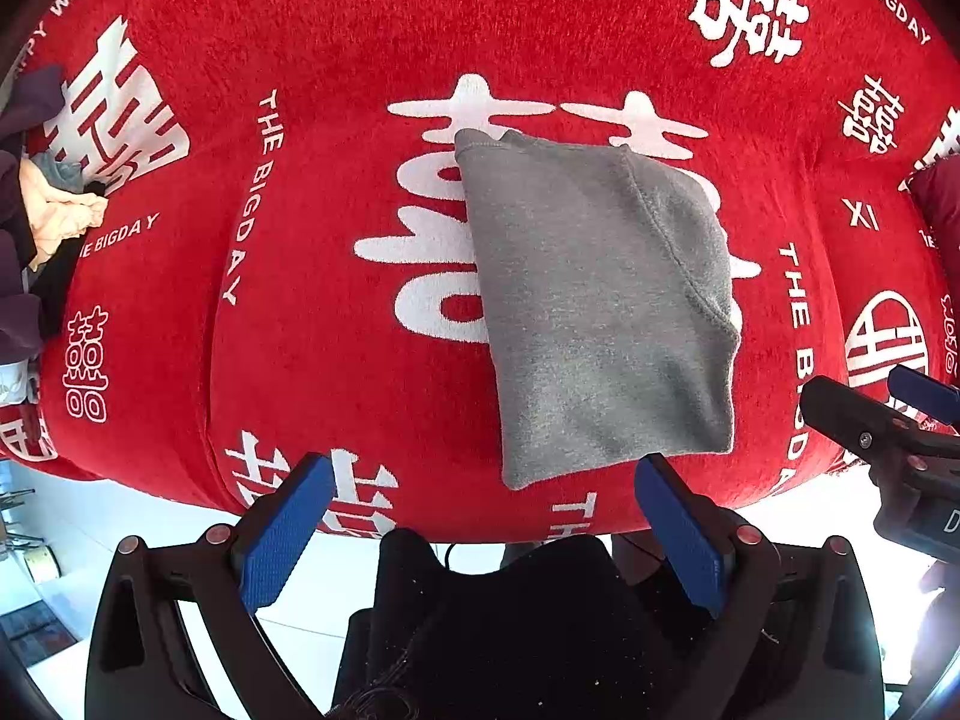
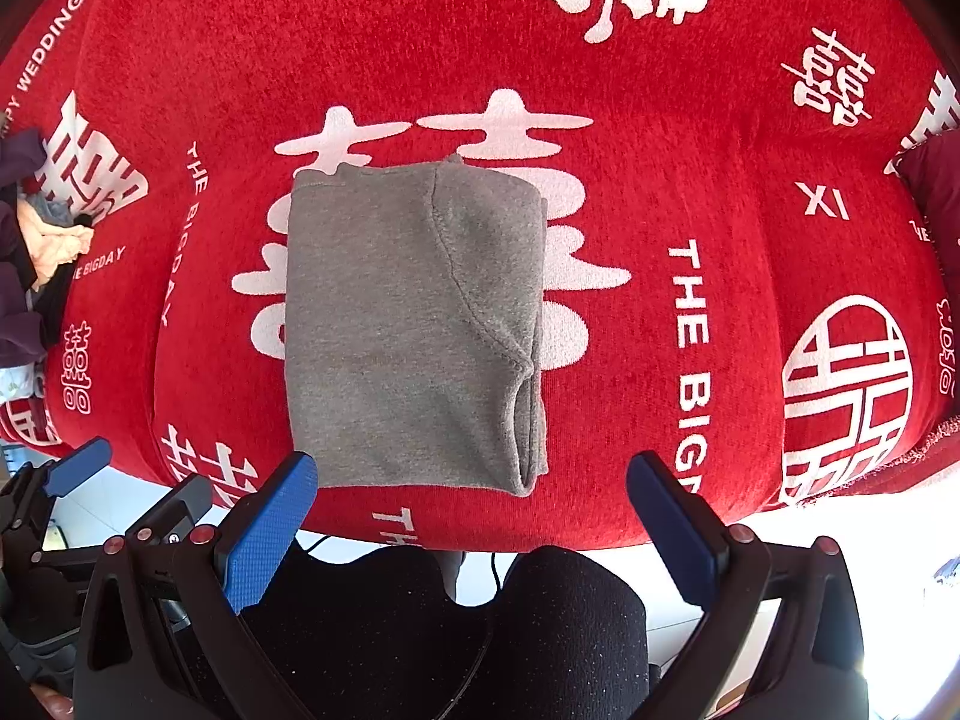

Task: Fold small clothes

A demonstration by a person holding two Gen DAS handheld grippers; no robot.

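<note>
Grey fleece garment [image 1: 600,300]: it is lying folded into a compact rectangle in the middle of the red cover, over the large white double-happiness character; a stitched seam is curving down its right half and a rolled edge is showing at the near right corner [image 2: 528,420].
Red cover [image 1: 360,30]: a plush red cloth printed with white characters and the words "THE BIGDAY" and "HAPPY WEDDING" is spreading over a rounded, cushioned surface; its near edge is dropping away toward a pale floor.
Left gripper [image 1: 483,495]: its jaws are standing wide apart with nothing between them; the blue-padded fingers [image 1: 288,534] are hovering at the near edge of the cover, the right-hand pad just beside the garment's near edge, though whether it is touching the cloth cannot be told.
Right gripper [image 2: 471,492]: it is likewise gaping and empty; its left-hand blue pad [image 2: 270,534] is overlapping the garment's near left corner in the view, and contact cannot be judged. In the left wrist view this gripper is showing at the right edge [image 1: 894,414], near the garment's right side.
Pile of clothes [image 1: 54,216]: cream, purple, blue and black items are lying heaped at the far left of the cover, well apart from the folded piece.
Dark red cushion [image 2: 936,192]: it is sitting at the right edge of the cover.
Dark trousers [image 2: 540,630]: the person's knees are showing below, between each gripper's fingers.
</note>
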